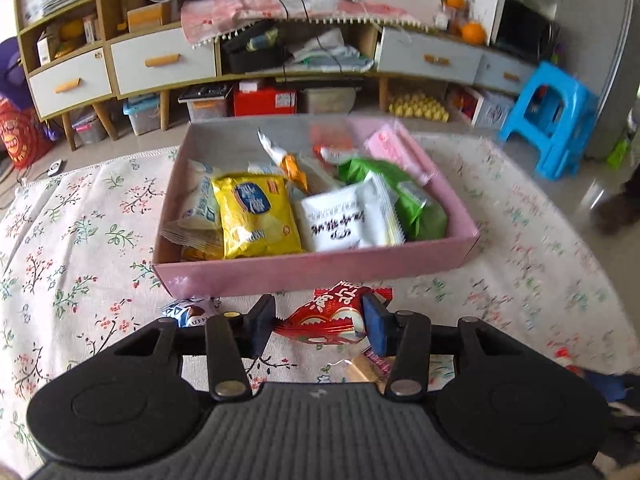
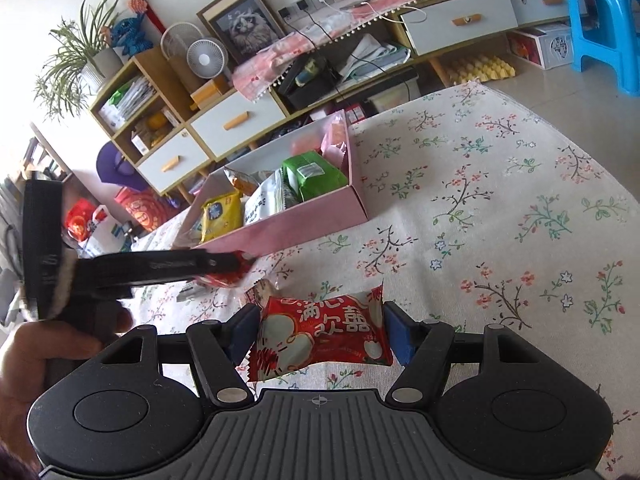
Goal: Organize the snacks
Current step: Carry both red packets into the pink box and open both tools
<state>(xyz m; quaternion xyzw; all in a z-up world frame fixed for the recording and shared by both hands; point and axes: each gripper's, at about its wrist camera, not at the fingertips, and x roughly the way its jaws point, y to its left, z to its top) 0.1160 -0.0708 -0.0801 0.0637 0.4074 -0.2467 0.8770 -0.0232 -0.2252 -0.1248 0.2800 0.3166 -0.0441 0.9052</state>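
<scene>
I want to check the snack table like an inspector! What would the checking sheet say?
Surface: table under a floral cloth.
Job's things: pink box holding a yellow packet, a white packet, a green packet and more; two red snack packets, one per gripper.
Clutter: blue-and-white wrapper and a clear-wrapped biscuit loose on the cloth before the box.
Grippers: left gripper jaws on a red packet; right gripper jaws on another red packet.
Cables: black cables hang over the cabinet behind.
Surroundings: drawer cabinet, fan, blue stool, potted plant.
</scene>
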